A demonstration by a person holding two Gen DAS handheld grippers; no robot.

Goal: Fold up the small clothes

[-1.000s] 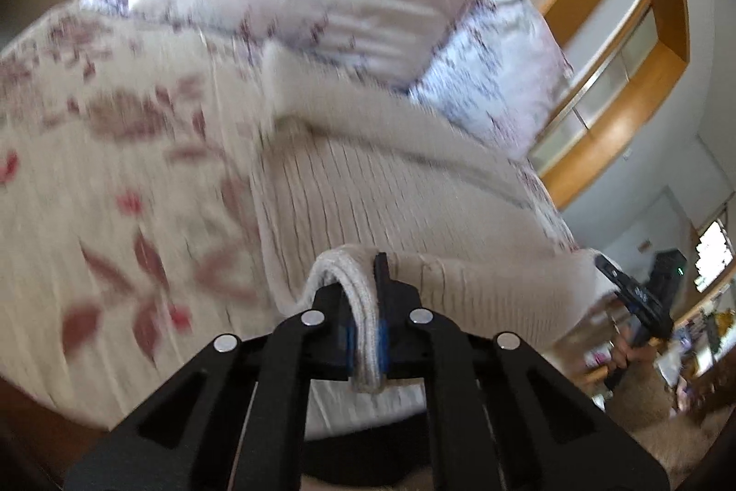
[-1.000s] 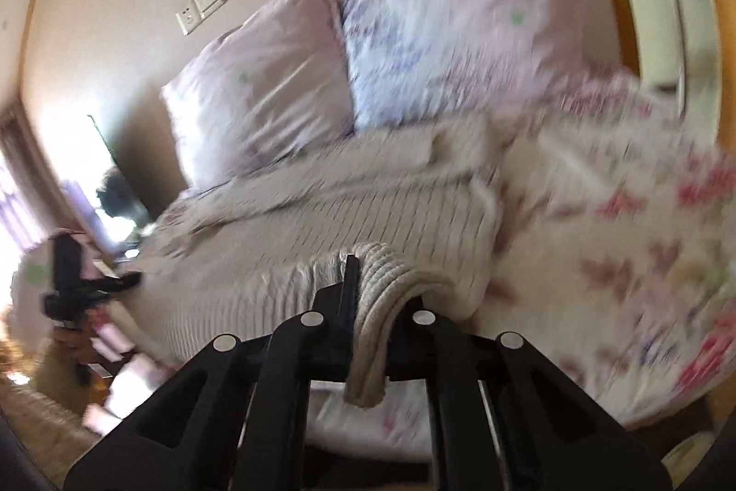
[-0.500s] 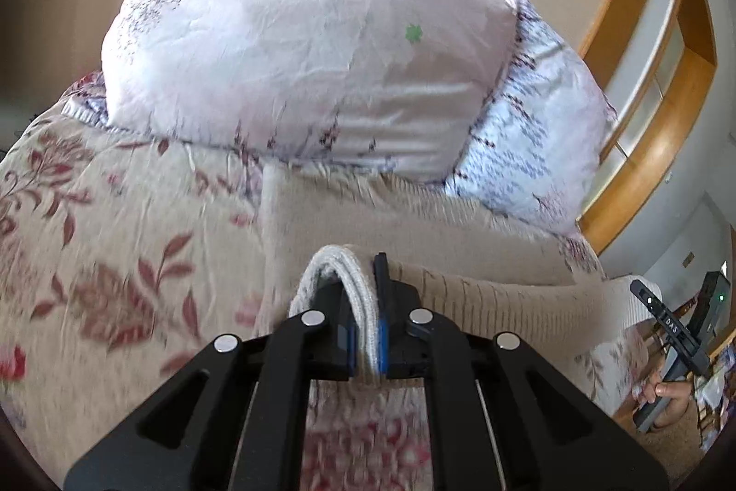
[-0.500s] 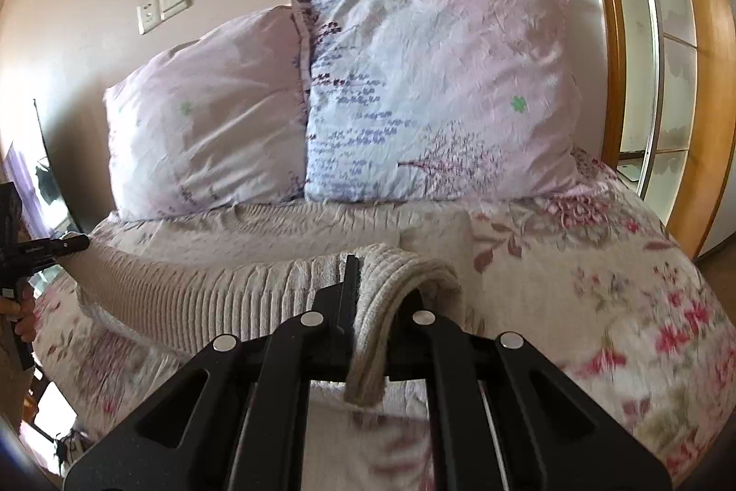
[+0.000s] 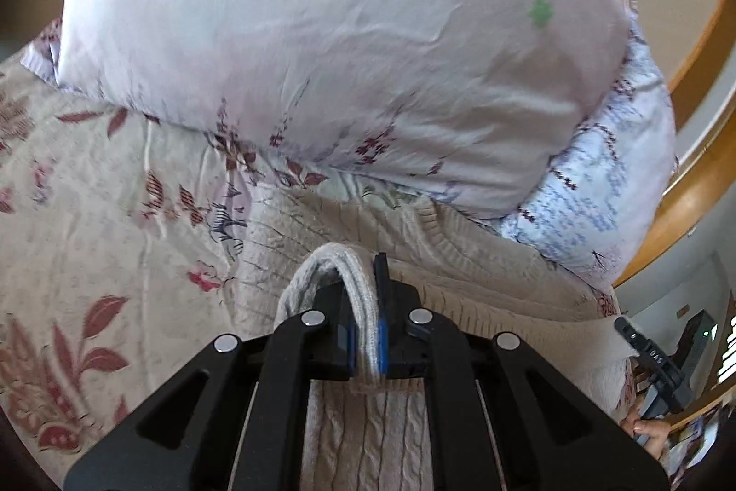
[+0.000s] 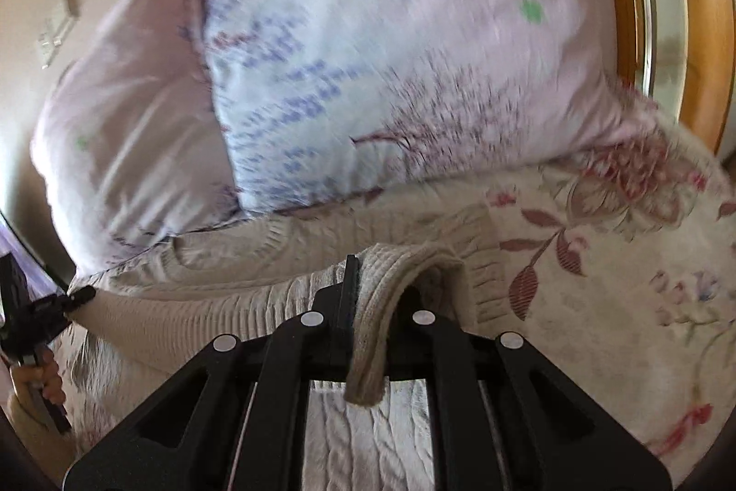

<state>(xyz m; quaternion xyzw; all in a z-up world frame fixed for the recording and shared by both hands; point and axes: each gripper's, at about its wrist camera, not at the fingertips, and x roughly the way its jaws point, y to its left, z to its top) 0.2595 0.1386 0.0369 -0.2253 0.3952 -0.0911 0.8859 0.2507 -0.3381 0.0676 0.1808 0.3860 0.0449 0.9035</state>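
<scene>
A beige cable-knit sweater (image 5: 460, 270) lies spread on the floral bedspread (image 5: 92, 215), its far edge close under the pillows. My left gripper (image 5: 365, 307) is shut on a ribbed hem fold of the sweater, held over the garment. In the right wrist view the same sweater (image 6: 221, 307) stretches leftward. My right gripper (image 6: 368, 307) is shut on its other ribbed hem corner, which drapes over the right finger. Each view shows the other gripper small at its edge, with a hand on the handle.
Two pillows lean against the wall ahead: a pink one (image 5: 345, 40) and a blue-patterned one (image 6: 391, 67). A wooden frame (image 6: 699, 31) runs along the right side. A wall switch (image 6: 60, 26) sits upper left. Bedspread (image 6: 621, 284) extends rightward.
Both grippers have carried the hem forward over the sweater toward the pillows, which now fill the upper views. The sweater is doubled over itself. Both grips stayed shut.
</scene>
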